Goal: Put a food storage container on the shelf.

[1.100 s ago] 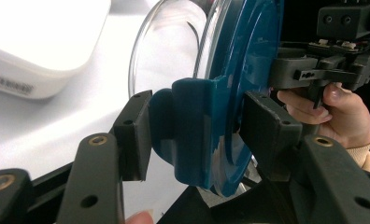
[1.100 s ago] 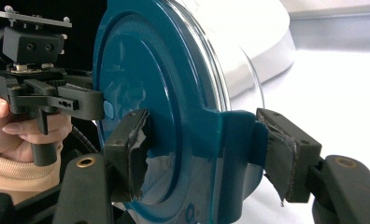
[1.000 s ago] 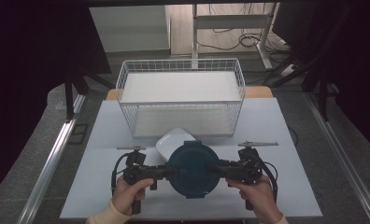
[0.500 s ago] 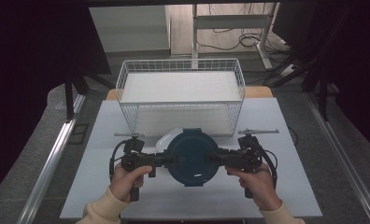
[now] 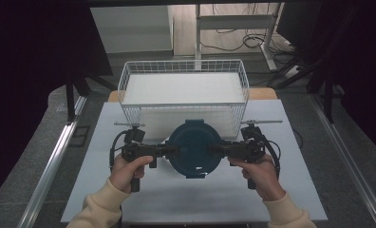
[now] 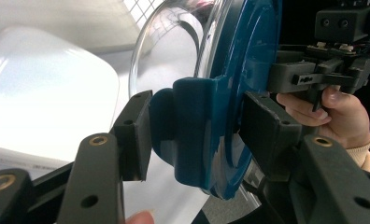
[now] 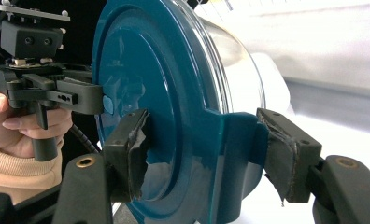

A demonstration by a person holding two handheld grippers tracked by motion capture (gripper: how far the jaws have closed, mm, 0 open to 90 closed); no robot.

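A person is carrying a round glass container with a teal snap-on lid above a white table, held level between two handheld grippers. The left gripper is clamping the lid's side latch tab; in the left gripper view its pads are pressing on either side of the teal tab. The right gripper is gripping the opposite tab in the same way. The container is hanging just in front of a white wire basket, with a white rounded object lying on the table below.

To do this well, both hands should be rising together at an even pace, keeping the lid flat so neither tab slips, and clearing the basket's near rim before moving forward.

Compared with a second ago, the container is sitting higher and closer to the basket, now covering the white object seen from above.
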